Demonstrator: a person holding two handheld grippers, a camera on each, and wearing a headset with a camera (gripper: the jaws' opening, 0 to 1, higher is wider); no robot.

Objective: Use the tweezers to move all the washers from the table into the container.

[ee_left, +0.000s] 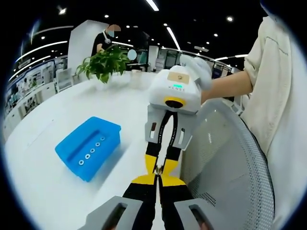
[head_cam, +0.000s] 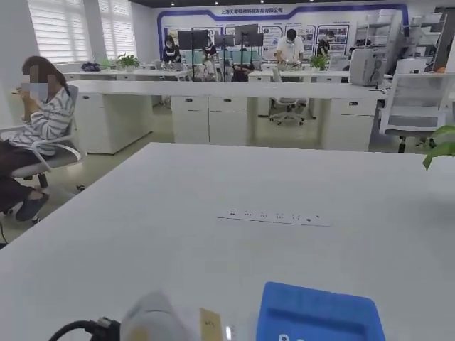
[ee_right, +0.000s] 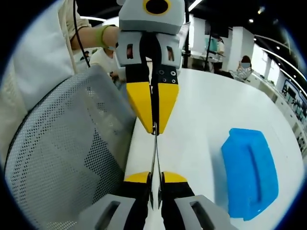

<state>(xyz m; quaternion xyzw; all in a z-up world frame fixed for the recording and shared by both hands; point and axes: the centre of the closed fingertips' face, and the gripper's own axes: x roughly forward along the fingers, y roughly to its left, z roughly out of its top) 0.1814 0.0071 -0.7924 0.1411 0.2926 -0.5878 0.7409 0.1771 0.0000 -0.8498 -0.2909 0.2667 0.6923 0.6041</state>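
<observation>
Both grippers face each other nose to nose at the near edge of the white table [head_cam: 213, 270], over the seam between the tabletop and a grey mesh chair back [ee_right: 62, 143]. In the right gripper view, the right gripper [ee_right: 156, 177] has its yellow-tipped jaws clamped on the tweezers [ee_right: 154, 153]. These show edge-on as a thin metal strip rising from between the jaws. The strip's far end meets the tip of the left gripper [ee_right: 154, 128], whose yellow jaws are pressed together. I cannot tell whether that end is pinched there or only touching. In the left gripper view, the left gripper [ee_left: 157, 179] again shows its jaws closed, tip to tip with the right gripper [ee_left: 160, 167]. The tweezers are too thin to make out here. The blue container [ee_left: 88, 146] sits on the table, well apart from the gripper tips. Five washers [ee_left: 92, 150] lie in a row on its floor, and I see no washers on the tabletop around it. A potted plant [ee_left: 105, 62] stands further back on the table. The head view catches the container [head_cam: 320, 312] at the bottom edge, and a flush socket strip [head_cam: 274, 215] in the tabletop beyond it.
</observation>
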